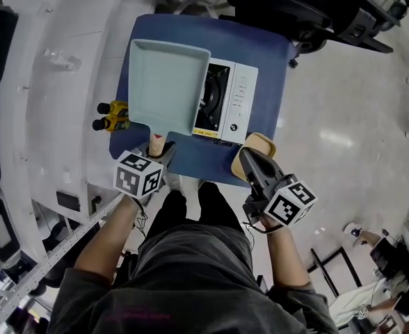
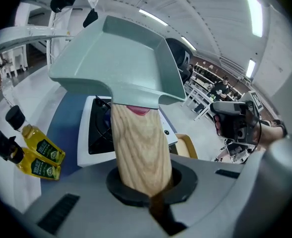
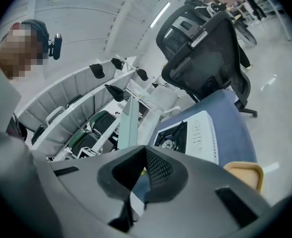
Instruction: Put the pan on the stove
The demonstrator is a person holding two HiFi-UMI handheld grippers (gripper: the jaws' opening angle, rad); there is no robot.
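A: Status, left to right?

B: Far left on the blue table top [image 1: 267,54]: two yellow oil bottles [image 1: 113,116], black caps, side by side. From above they sit just beside the pan's near-left corner.

A: Left gripper?

B: The left gripper [image 1: 160,150] has its jaws clamped on the wooden handle [image 2: 138,148] of the pan [image 1: 166,85]. The handle runs straight out from between the jaws. The marker cube [image 1: 138,175] sits behind them.

A: Where is the pan?

B: Pale green, square, empty, open side up. It is held in the air, over the left part of the stove [image 1: 236,103]. The left gripper view shows a gap between the pan's underside and the burner [image 2: 100,125]. The pan does not rest on the stove.

A: Stove itself?

B: White single-burner unit, sitting on the blue top. Its control strip is on the right side. From above, the pan covers the left part and the right part of the burner is exposed.

A: Right side?

B: A tan tray [image 1: 263,143] lies near the stove's near-right corner, at the table edge. The right gripper [image 1: 245,152] is just beside the tray, pointing toward the table. Its own view shows the jaw tips together with nothing between them. It is well apart from the pan.
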